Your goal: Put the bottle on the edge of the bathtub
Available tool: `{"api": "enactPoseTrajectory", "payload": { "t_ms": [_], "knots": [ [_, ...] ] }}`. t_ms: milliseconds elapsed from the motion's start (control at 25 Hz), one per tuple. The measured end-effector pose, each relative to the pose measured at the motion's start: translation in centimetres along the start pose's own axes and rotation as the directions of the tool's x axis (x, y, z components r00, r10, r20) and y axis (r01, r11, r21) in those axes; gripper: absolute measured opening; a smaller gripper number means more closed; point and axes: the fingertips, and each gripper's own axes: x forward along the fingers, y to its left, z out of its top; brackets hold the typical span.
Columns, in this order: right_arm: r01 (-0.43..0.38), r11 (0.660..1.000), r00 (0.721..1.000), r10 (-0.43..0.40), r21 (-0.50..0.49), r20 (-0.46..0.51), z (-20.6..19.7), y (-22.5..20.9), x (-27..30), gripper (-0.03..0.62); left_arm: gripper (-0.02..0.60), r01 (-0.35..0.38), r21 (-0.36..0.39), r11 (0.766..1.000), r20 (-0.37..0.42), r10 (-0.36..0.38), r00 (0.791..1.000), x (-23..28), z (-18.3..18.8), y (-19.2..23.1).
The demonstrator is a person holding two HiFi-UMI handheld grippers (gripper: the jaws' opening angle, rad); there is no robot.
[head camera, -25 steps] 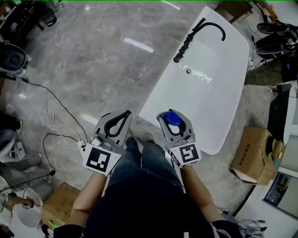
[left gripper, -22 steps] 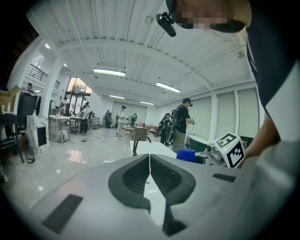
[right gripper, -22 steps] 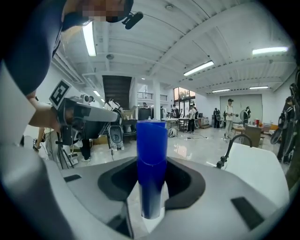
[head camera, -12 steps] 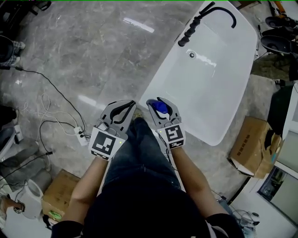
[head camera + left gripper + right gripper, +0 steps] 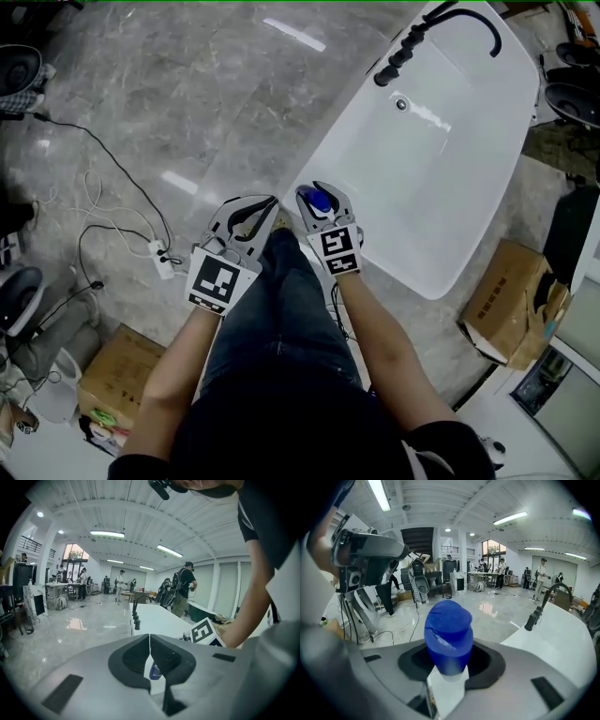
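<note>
The bottle [image 5: 320, 200] has a blue cap [image 5: 447, 632] and a white body [image 5: 445, 688]. It stands upright between the jaws of my right gripper [image 5: 319, 201], which is shut on it. In the head view this gripper hangs over the near left corner of the white bathtub [image 5: 323, 159]. My left gripper [image 5: 270, 202] is just to its left over the grey floor, jaws shut with nothing between them. In the left gripper view the bottle [image 5: 155, 671] shows through the shut left gripper [image 5: 150, 638], with the bathtub [image 5: 159, 620] beyond it.
A black faucet [image 5: 412, 42] arches over the tub's far end. Cardboard boxes lie at the right [image 5: 506, 305] and lower left [image 5: 112, 375]. Cables and a power strip [image 5: 159, 253] cross the floor at left. My own legs [image 5: 281, 309] are below the grippers. People stand far off in the hall.
Both grippers have sunk lower, the right one more, still with the bottle in it. They now sit closer together at the tub's near left corner.
</note>
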Motion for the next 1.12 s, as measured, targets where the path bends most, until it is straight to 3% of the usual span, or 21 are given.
{"api": "enactPoseTrajectory", "payload": {
  "t_ms": [360,760,920,1120],
  "knots": [
    [0.000,1.000,0.996,-0.002,-0.014,-0.085,-3.5,-0.5,2.6,0.163,0.028,0.004,-0.016,1.000,-0.044,-0.005,0.999,1.2,-1.7,-0.1],
    [-0.046,0.999,0.993,0.046,-0.003,-0.113,-4.0,0.0,3.9,0.166,0.028,0.010,-0.018,1.000,-0.092,-0.012,0.996,1.3,-3.1,-0.6],
    [-0.046,0.999,0.992,0.048,0.022,-0.116,-3.9,0.1,3.0,0.258,0.028,0.015,-0.020,1.000,-0.098,-0.017,0.995,1.2,-3.2,-1.1],
    [-0.012,1.000,0.999,0.013,0.024,-0.048,-1.5,0.3,-0.7,0.262,0.028,0.003,-0.028,1.000,-0.080,-0.005,0.997,0.3,-2.1,-1.2]
  ]
}}
